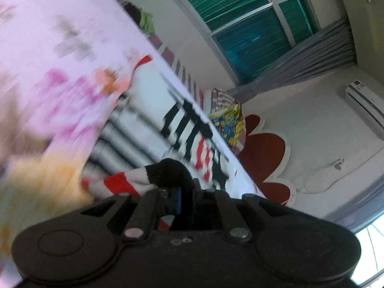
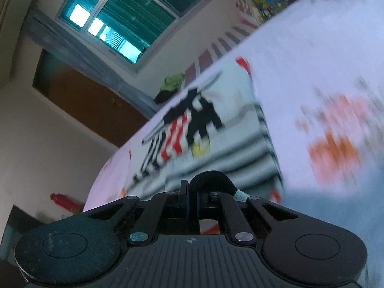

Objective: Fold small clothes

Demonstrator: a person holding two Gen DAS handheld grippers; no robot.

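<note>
Pinched nearly shut in the lower centre of the left wrist view: the left gripper, a black ribbed cuff humped up between its jaws, red and white stripes trailing off to the lower left. Likewise clamped close in the lower centre of the right wrist view: the right gripper, holding a black band of the same cloth, a sliver of pale fabric showing at its right end. Beyond the tips, spreading toward the middle of both frames: the small striped garment, white and grey with a black and red print, mostly flat on the pink flowered bedsheet. Behind that, a window upper right in the left view, and a patterned pillow at the far edge of the bed. Heavy blur throughout.

Likely soft, light and limp, with no stiffness to hold a crease unaided; prone to sag and swing between the two grips. Knit cuffs thicker and grippier than the body, so good places to hold. Best taken at matching edges or corners, kept taut and level, then laid down gently to avoid bunching.
</note>
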